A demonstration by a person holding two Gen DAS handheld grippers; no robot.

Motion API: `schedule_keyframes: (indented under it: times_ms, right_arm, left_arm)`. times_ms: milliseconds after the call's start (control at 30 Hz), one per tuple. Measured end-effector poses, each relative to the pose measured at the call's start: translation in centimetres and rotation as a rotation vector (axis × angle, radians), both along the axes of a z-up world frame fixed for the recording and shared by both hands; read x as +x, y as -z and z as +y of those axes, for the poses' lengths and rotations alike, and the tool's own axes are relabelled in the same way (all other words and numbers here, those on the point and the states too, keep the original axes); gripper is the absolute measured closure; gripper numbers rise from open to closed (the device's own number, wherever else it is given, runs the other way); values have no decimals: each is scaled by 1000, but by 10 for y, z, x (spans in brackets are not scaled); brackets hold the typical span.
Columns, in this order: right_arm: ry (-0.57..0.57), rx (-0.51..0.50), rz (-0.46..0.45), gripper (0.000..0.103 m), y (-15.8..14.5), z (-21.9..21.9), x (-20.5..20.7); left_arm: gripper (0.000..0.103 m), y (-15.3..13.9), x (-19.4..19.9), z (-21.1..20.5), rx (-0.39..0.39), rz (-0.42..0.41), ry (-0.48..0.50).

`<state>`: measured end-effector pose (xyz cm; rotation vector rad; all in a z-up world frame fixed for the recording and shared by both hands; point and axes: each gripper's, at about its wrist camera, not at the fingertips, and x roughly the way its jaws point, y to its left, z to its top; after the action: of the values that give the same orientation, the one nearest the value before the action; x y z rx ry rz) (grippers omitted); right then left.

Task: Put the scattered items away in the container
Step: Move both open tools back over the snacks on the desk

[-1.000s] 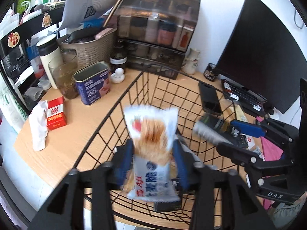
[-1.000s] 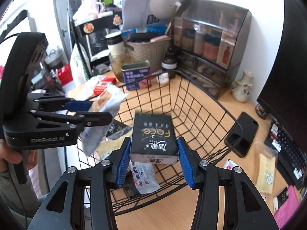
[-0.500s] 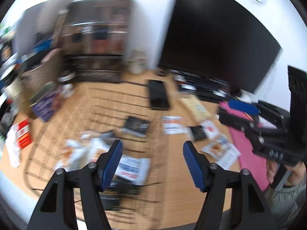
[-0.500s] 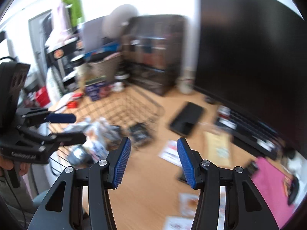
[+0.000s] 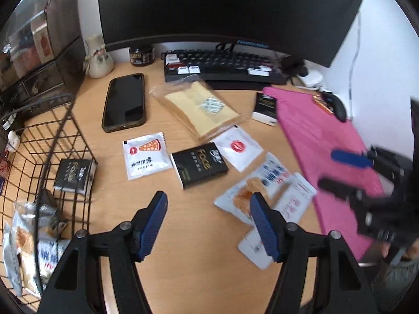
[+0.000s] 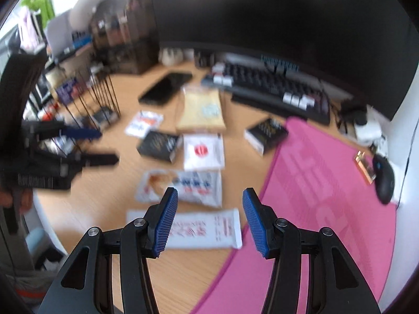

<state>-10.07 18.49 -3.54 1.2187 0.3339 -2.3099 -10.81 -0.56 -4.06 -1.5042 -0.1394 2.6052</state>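
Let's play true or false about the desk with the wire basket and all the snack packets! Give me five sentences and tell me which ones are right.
1. Both grippers are empty. True: nothing sits between the jaws of the left gripper or the right gripper.
2. The phone is inside the wire basket. False: it lies on the desk beside the basket.
3. A black box already lies in the basket. True.
4. The mat is green. False: it is pink.
5. The bread bag lies in front of the keyboard. True.
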Motion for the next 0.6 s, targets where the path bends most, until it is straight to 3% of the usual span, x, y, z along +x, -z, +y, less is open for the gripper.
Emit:
schedule_keyframes:
  times_ms: [267, 467, 600]
  right_arm:
    - [-21, 66, -92, 51, 54, -3, -11]
    - [17, 55, -82, 51, 61, -2, -35]
    - [19, 27, -81, 51, 60, -4, -45]
  left_arm:
    - [33, 34, -38, 16, -65, -61, 25]
    - [32, 46, -37, 26, -89, -82, 66]
    - [32, 45, -35, 35, -50, -83, 93]
